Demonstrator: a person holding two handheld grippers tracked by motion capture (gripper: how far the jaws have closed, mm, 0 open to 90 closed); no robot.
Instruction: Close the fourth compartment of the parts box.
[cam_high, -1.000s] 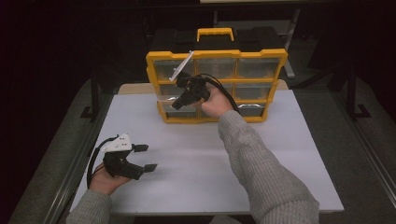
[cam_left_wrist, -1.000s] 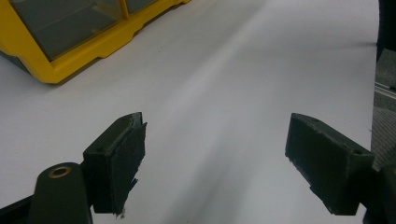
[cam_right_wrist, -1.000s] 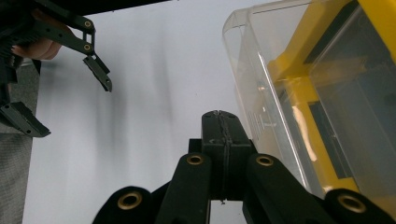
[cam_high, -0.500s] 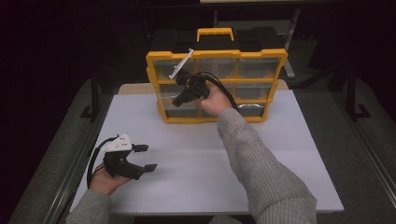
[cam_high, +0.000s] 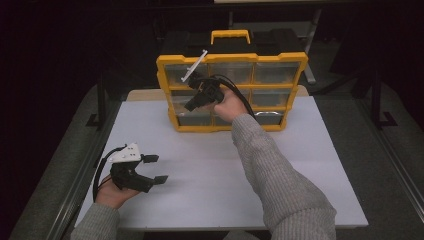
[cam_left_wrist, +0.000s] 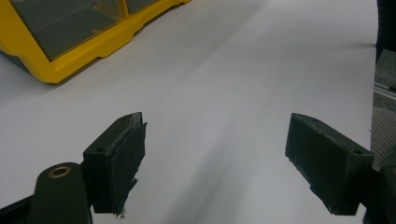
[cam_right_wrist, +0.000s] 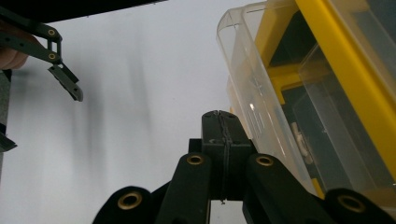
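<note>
Yellow organizer (cam_high: 231, 92) stands upright at the desk's (cam_high: 215, 170) far edge; its clear drawer (cam_right_wrist: 261, 93) juts out just right of the right tongs (cam_right_wrist: 224, 119), clenched on nothing. The left tongs (cam_high: 152, 169), released, rest well apart near the left edge.

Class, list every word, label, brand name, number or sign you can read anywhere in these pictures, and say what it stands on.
None: no view shows any readable text.
The yellow organiser case carries no label, brand or number on its frame or on its clear drawers.
The left gripper and the right gripper are plain black with no markings.
The white table bears no print or sign.
</note>
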